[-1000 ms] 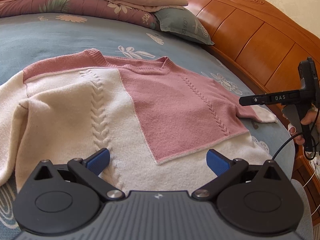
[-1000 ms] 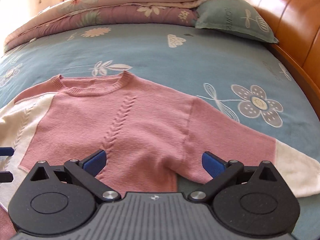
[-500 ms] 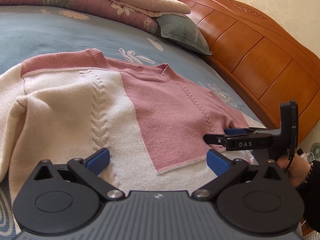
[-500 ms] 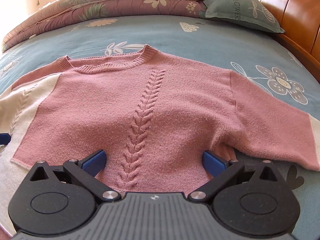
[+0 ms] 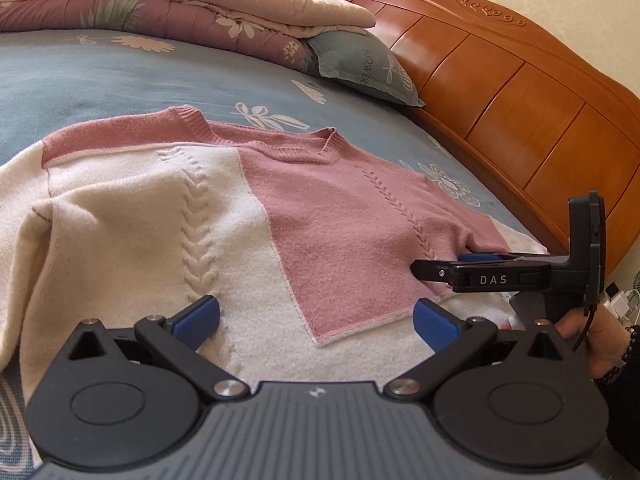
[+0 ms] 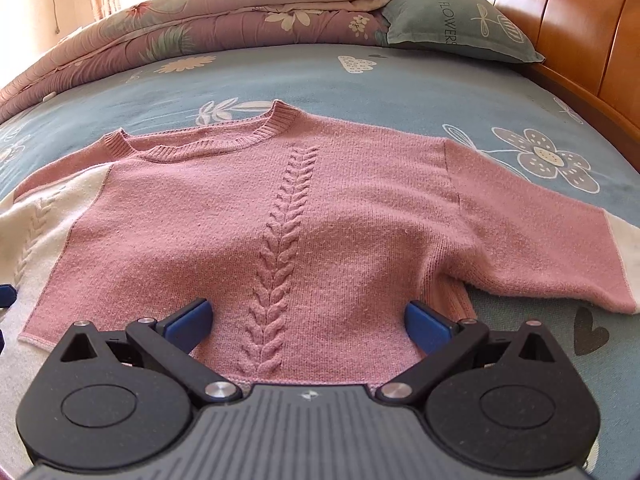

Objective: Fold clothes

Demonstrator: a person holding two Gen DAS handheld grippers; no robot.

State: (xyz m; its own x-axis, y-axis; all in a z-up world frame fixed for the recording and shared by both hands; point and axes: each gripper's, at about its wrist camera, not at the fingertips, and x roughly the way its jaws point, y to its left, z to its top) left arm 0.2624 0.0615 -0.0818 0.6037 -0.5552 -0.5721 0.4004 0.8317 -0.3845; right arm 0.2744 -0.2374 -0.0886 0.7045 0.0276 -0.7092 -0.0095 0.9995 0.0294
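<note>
A pink and cream cable-knit sweater (image 5: 352, 216) lies flat on the bed, neck away from me; it also shows in the right wrist view (image 6: 288, 216). Its pink right sleeve (image 6: 540, 248) with a cream cuff stretches out to the right. My left gripper (image 5: 316, 316) is open and empty, low over the cream lower front. My right gripper (image 6: 308, 318) is open and empty, just over the pink hem near the cable braid. It also shows from the side in the left wrist view (image 5: 472, 266), at the sweater's right edge.
The bed has a blue flowered sheet (image 6: 320, 76). A folded quilt (image 6: 224, 20) and a grey-green pillow (image 6: 460, 24) lie at the far end. A wooden headboard (image 5: 520, 92) runs along the right. Cables and small items (image 5: 620, 300) lie beyond the bed's right edge.
My right gripper has come down and forward from beside the bed to just over the sweater's pink hem. My left gripper has moved slightly. Both stay open.
</note>
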